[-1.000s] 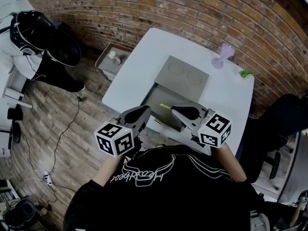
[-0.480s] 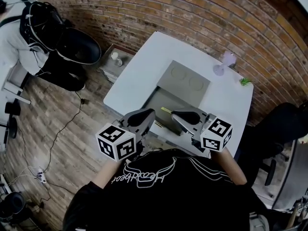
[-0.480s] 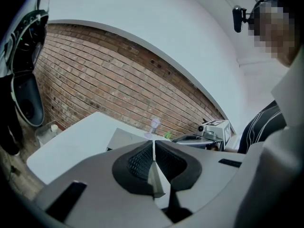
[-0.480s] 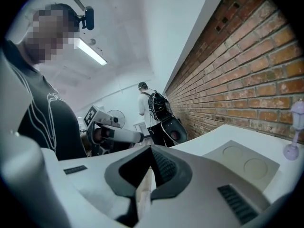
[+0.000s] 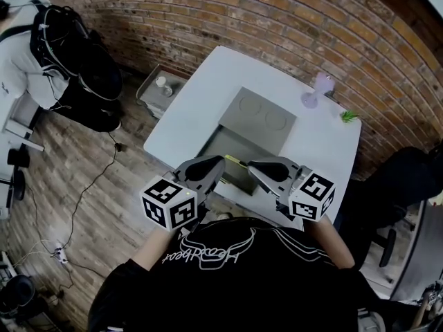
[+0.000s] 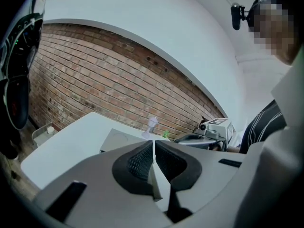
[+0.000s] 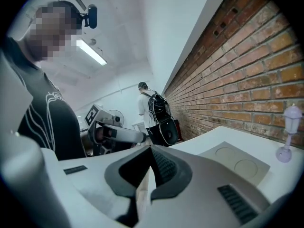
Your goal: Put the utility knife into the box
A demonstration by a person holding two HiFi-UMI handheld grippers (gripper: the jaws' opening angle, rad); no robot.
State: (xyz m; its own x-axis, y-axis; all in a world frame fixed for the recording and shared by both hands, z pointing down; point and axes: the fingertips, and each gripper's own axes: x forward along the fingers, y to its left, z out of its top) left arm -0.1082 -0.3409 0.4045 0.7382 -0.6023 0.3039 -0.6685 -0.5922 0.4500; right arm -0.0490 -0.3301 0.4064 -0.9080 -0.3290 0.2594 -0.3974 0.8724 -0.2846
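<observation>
Above table [image 5: 201, 95] edge | left gripper [image 5: 219, 161] jaws together, empty | right gripper [image 5: 252, 166] jaws together, empty

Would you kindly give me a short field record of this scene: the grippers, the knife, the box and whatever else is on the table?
left gripper: shut, empty
right gripper: shut, empty
utility knife: yellow, at the box's open part, not held
box: grey, open, on the white table
also on table: small purple lamp, green item
</observation>
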